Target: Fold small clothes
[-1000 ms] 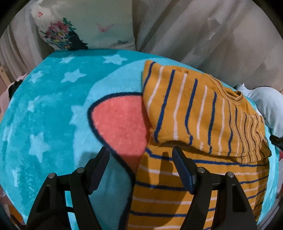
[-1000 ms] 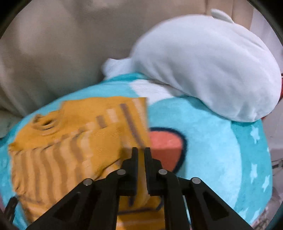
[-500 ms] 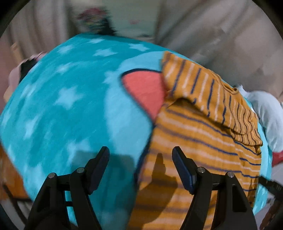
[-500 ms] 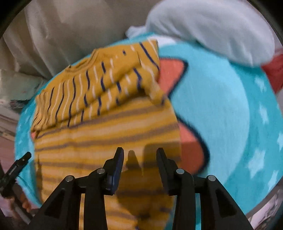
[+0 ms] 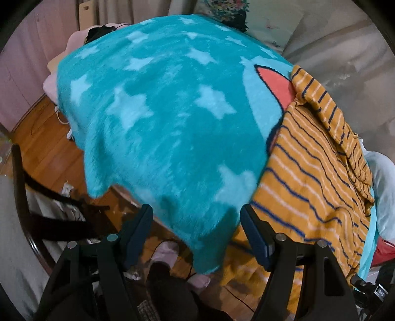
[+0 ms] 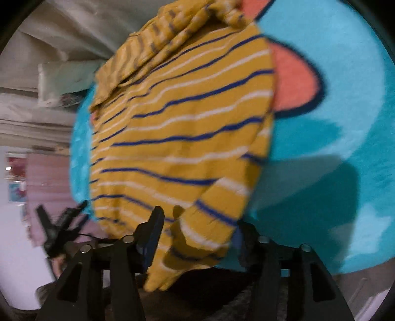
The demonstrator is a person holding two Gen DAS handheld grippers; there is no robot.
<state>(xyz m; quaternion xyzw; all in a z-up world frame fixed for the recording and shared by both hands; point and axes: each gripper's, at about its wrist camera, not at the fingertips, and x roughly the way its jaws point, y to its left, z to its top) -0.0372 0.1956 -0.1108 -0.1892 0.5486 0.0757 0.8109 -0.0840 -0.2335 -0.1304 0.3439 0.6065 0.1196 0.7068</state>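
A small mustard-yellow shirt with navy and white stripes (image 5: 313, 172) lies on a teal star blanket (image 5: 160, 118), its sleeves folded in across the chest near the collar. Its hem hangs over the blanket's near edge. My left gripper (image 5: 196, 227) is open and empty, over the blanket's near edge just left of the shirt's hem. In the right wrist view the shirt (image 6: 187, 118) fills the middle. My right gripper (image 6: 197, 237) is open, and the shirt's lower right hem corner hangs between its fingers without being clamped.
A wooden floor (image 5: 42, 138) and dark chair frame (image 5: 22, 197) lie below the blanket's left edge. A floral pillow (image 5: 259, 17) and grey bedding (image 5: 345, 56) sit behind. A white plush (image 5: 382, 187) lies at the right. The other gripper (image 6: 59, 227) shows at the left.
Both grippers have pulled back from the collar end to the shirt's hem. My right gripper let go of the folded sleeve and opened wide. The sleeve now rests across the chest.
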